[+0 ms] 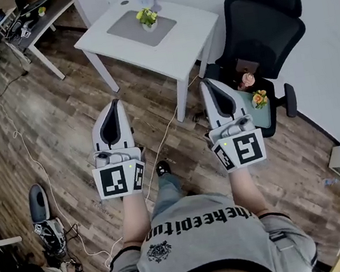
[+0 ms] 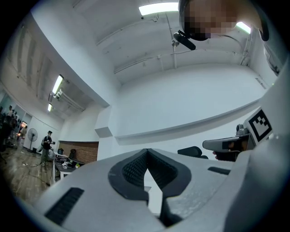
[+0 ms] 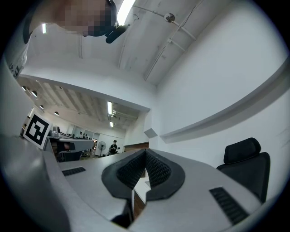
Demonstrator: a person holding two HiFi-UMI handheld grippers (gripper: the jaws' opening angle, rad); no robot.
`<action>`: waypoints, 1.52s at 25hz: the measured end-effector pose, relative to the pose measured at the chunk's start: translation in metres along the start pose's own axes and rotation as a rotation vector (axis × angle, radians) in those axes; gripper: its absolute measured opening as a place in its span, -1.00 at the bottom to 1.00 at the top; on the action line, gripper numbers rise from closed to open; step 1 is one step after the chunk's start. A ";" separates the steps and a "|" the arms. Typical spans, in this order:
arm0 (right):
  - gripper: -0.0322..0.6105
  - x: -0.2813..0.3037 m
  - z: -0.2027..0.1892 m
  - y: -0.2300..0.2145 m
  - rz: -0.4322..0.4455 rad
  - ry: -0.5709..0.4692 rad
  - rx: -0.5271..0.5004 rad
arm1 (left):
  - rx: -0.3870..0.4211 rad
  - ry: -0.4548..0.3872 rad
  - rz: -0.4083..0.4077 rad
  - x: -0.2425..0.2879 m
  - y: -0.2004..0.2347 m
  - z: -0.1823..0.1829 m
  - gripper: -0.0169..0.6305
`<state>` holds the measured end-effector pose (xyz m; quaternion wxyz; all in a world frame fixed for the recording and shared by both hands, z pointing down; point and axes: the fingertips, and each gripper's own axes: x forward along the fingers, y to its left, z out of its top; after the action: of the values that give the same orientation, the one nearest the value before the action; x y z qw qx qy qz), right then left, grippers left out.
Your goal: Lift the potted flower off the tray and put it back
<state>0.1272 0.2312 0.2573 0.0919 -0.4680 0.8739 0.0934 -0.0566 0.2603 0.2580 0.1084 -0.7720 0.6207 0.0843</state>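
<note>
Head view: left tongs and right tongs, both closed tight and empty, are held well short of the white square worktop, where the yellow potted flower stands on a flat grey tray. Advisable: open early, grip the pot low.

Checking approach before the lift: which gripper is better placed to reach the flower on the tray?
Right, marginally. The left gripper and right gripper are both shut, empty and short of the table, the flower roughly midway ahead; the right tip looks slightly nearer the table corner. Either must open first.
</note>
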 end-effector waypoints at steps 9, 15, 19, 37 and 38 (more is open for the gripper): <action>-0.89 0.112 -0.015 -0.010 -0.037 -0.012 -0.007 | 0.007 -0.002 -0.046 0.089 0.072 -0.017 -0.94; -0.89 0.174 -0.027 -0.014 -0.072 -0.016 -0.025 | -0.001 -0.011 -0.078 0.141 0.119 -0.031 -0.94; -0.89 0.206 -0.037 -0.015 -0.096 -0.016 -0.033 | -0.004 -0.016 -0.106 0.169 0.141 -0.042 -0.94; -0.89 0.288 -0.093 -0.061 -0.152 0.033 -0.038 | -0.040 0.020 -0.154 0.266 0.176 -0.106 -0.94; -0.89 0.296 -0.095 -0.067 -0.147 0.029 -0.036 | -0.036 0.019 -0.150 0.275 0.177 -0.107 -0.94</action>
<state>0.0147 -0.0658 0.2701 0.0773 -0.5339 0.8365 0.0955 -0.1708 -0.0639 0.2772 0.0945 -0.8189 0.5605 0.0795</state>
